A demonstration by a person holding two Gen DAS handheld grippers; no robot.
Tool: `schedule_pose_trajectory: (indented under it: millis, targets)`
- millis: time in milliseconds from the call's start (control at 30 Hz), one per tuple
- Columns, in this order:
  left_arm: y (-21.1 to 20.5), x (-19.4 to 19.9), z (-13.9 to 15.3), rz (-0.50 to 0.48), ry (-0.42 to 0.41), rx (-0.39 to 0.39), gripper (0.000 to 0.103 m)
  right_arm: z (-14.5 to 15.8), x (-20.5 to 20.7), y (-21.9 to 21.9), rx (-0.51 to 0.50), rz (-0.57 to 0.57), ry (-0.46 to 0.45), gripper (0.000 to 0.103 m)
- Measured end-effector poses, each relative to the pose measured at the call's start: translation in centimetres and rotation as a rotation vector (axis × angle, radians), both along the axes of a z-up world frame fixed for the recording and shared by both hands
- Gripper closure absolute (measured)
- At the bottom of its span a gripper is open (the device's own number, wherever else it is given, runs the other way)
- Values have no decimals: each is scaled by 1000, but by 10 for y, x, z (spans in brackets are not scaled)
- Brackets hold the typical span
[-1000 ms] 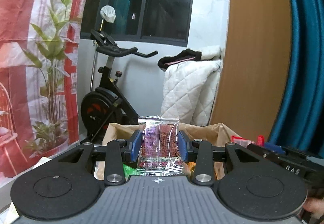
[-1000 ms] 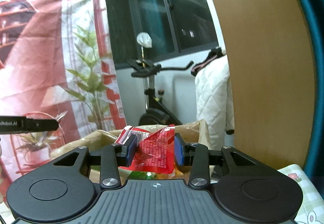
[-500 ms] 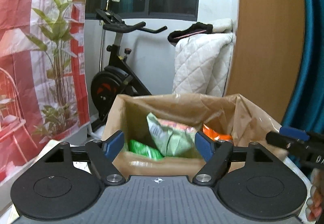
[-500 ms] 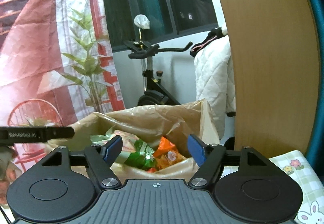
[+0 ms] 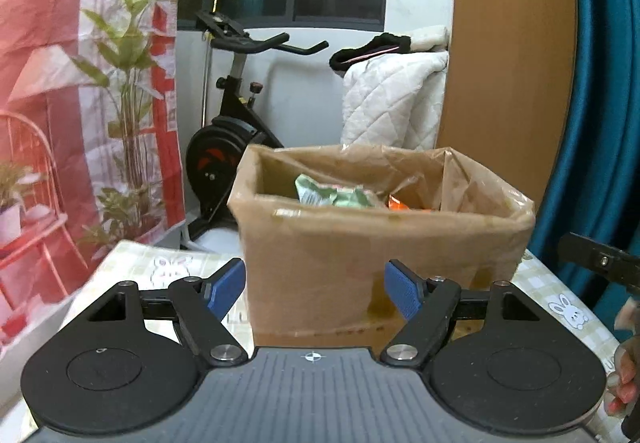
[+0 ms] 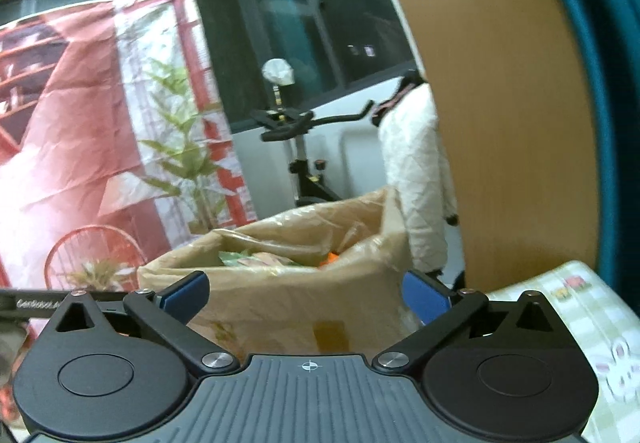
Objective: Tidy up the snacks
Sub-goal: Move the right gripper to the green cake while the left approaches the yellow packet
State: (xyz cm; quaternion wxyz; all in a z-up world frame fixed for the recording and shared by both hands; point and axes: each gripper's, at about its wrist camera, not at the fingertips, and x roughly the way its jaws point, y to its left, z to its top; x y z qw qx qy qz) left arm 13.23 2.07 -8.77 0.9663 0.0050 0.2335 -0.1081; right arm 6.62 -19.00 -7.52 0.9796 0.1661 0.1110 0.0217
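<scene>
A brown cardboard box [image 5: 360,243] lined with brown plastic stands on the checked rabbit-print tablecloth [image 5: 560,303]. Inside it lie a green snack packet [image 5: 332,195] and an orange one [image 5: 400,205]. My left gripper [image 5: 315,290] is open and holds nothing, low before the box's front wall. In the right wrist view the same box [image 6: 280,307] shows green [image 6: 240,257] and orange [image 6: 332,257] packets. My right gripper [image 6: 306,295] faces it, jaws opening wide with nothing gripped between them. The left gripper's finger [image 6: 36,303] shows at the left edge.
Behind the table stand an exercise bike [image 5: 232,131], a white quilted blanket [image 5: 392,103], a wooden panel [image 5: 508,63] and a teal curtain [image 5: 608,83]. A red printed backdrop [image 5: 60,83] hangs on the left. A hand [image 5: 624,375] shows at the lower right.
Both grippers let go of their packets, a purple-red sachet and a red packet, and opened. They then drew back and sank, so the box's front wall now fills the view.
</scene>
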Motion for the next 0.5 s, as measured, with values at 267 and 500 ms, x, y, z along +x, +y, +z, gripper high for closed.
schedule_pose_trajectory:
  millis: [267,500]
  targets:
    - [9,-12,-12,23,25,-26,27,-36,-25,-2,32,-53,66,1]
    - [14,-13,-20,56,9,-31,27,-60,-33,9,4,-77,72,0]
